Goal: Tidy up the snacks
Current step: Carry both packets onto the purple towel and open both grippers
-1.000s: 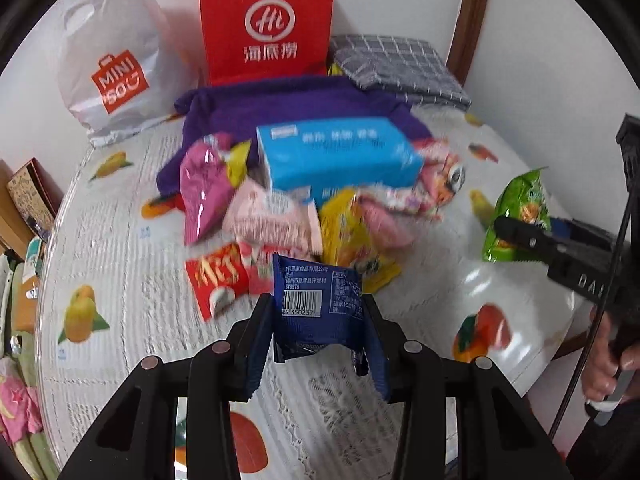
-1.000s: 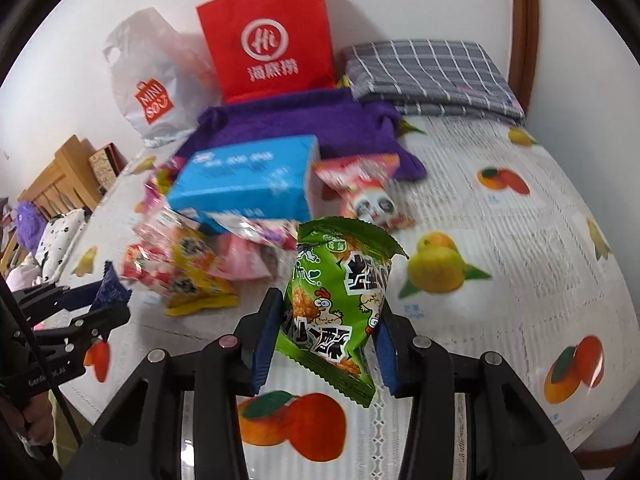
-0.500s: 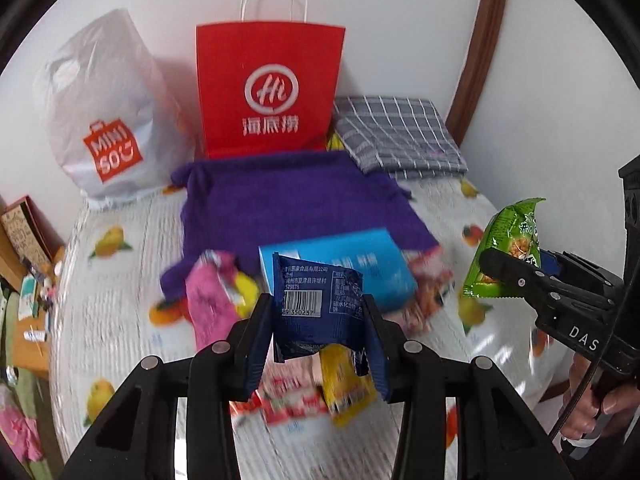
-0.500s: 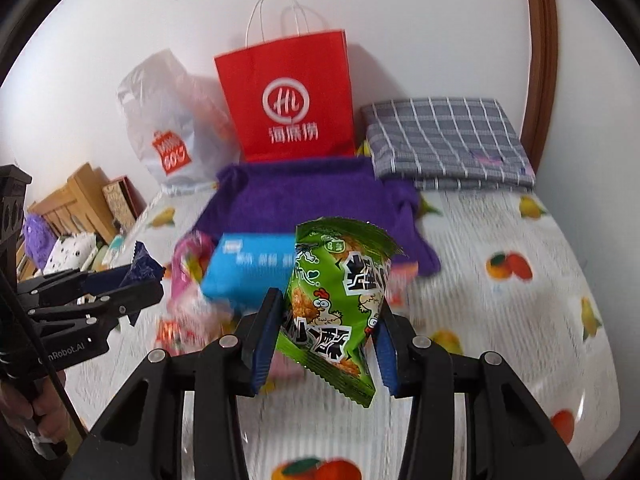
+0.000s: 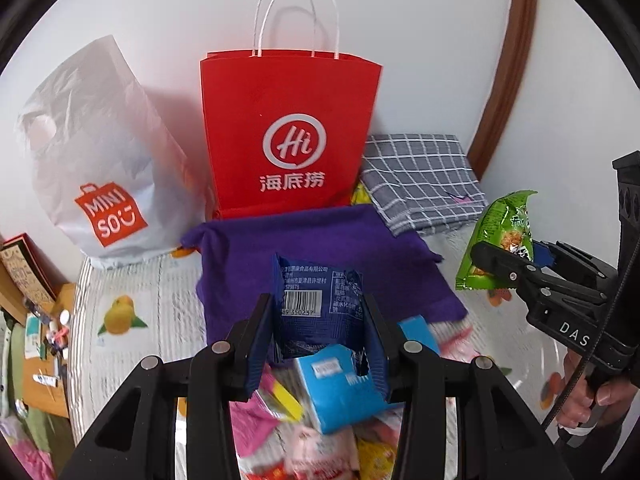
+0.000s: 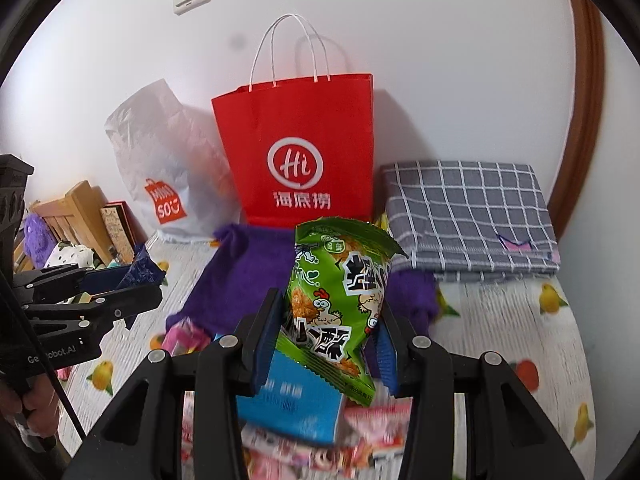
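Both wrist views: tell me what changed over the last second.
Both grippers rose and advanced from the snack pile toward the red paper bag. Unchanged: left gripper clamps the blue packet, right gripper the green packet.

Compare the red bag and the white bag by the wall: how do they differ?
The red bag is stiff paper with square edges; the white bag is soft and crumpled. The red bag has white string handles; the white bag has a cut-out handle. The logos differ. Both stand against the wall.
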Available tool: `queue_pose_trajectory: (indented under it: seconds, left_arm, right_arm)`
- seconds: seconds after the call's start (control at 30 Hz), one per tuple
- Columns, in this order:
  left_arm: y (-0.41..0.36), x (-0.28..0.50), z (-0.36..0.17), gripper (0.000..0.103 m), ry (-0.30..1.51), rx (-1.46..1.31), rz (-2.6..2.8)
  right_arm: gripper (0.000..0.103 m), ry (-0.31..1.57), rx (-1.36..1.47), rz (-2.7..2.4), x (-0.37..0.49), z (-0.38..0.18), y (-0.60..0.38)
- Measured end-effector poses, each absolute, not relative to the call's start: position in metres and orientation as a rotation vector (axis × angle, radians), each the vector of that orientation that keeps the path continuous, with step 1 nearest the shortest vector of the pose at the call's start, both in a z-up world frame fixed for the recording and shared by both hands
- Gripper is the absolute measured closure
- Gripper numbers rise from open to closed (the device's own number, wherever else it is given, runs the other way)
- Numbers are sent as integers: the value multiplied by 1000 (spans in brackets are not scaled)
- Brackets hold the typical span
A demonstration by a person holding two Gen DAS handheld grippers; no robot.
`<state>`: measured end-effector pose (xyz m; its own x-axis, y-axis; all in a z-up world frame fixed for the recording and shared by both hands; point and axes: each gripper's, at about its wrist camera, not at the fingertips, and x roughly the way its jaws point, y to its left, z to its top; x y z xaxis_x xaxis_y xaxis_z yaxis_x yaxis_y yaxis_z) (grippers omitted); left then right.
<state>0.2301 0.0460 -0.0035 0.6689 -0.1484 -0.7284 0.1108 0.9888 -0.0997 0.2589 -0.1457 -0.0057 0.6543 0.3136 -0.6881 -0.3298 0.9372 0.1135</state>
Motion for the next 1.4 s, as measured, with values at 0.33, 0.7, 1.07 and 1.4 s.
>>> queue_pose_trajectory:
  seconds: [0.33,0.7,1.07,1.4]
  left_arm:
    - [62,292,-26,62,851,-68,-134]
    - [74,350,-53,62,885,-87,-136]
    - [79,375,-118,62,997,-110,-147]
    - [78,379,-132,62,1032,-114,-149]
  right_arm:
    - [60,832,-69,350,326,-44,-137]
    - [60,864,-75,368,387,-72,-125]
    - [60,981,-92,369,416,-132,-125]
    - [60,1051,-117,387,423,-154,-123]
